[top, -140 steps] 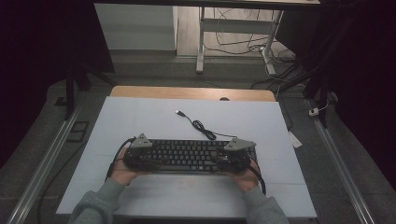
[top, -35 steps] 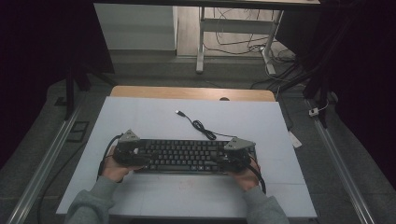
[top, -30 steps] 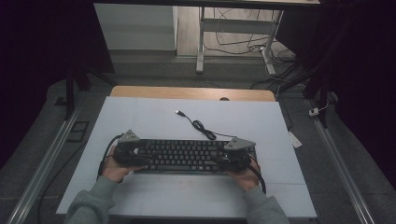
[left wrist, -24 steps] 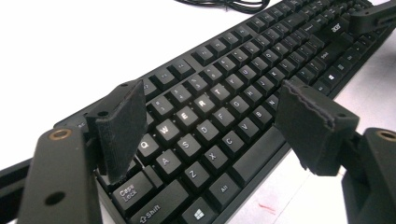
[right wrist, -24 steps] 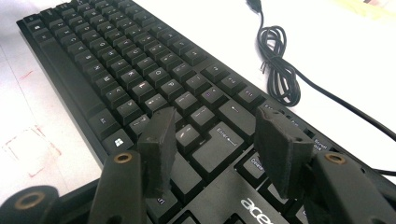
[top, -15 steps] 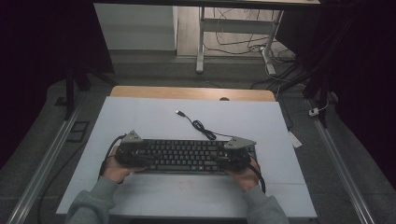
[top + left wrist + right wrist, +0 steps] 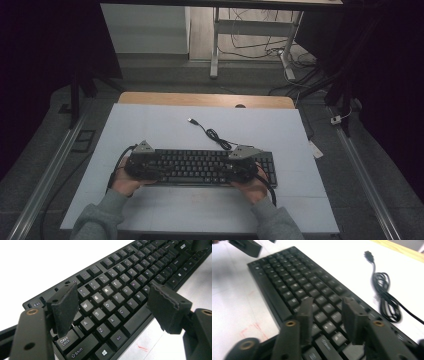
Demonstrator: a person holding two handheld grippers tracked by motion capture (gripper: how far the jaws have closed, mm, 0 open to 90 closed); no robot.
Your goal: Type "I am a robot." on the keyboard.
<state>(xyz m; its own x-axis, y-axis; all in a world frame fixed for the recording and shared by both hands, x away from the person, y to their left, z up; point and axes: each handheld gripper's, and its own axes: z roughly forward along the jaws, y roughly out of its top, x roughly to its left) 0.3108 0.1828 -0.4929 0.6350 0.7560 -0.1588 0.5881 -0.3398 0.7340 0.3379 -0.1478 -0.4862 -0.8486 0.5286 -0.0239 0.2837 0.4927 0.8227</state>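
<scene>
Now the keyboard (image 7: 200,166) lies near the table's (image 7: 150,125) front edge. Left gripper (image 7: 142,165) straddles its left end, jaws apart; right gripper (image 7: 240,167), jaws just narrowed, hovers over keys.

- A white table top (image 7: 165,125) is seen under the left gripper (image 7: 115,300) and the right gripper (image 7: 327,307).
- A wooden strip (image 7: 200,99) is seen along the table's far edge, well beyond both grippers.
- Faint red marks (image 7: 253,331) are seen on the white surface, beside the right gripper's jaws.
- A small white tag (image 7: 315,149) is seen at the table's edge, outward of the right gripper.
- A metal rail (image 7: 50,175) is seen on the floor, outward of the left gripper.
- White desk legs (image 7: 215,45) and loose floor cables (image 7: 255,42) are seen far beyond both grippers.
</scene>
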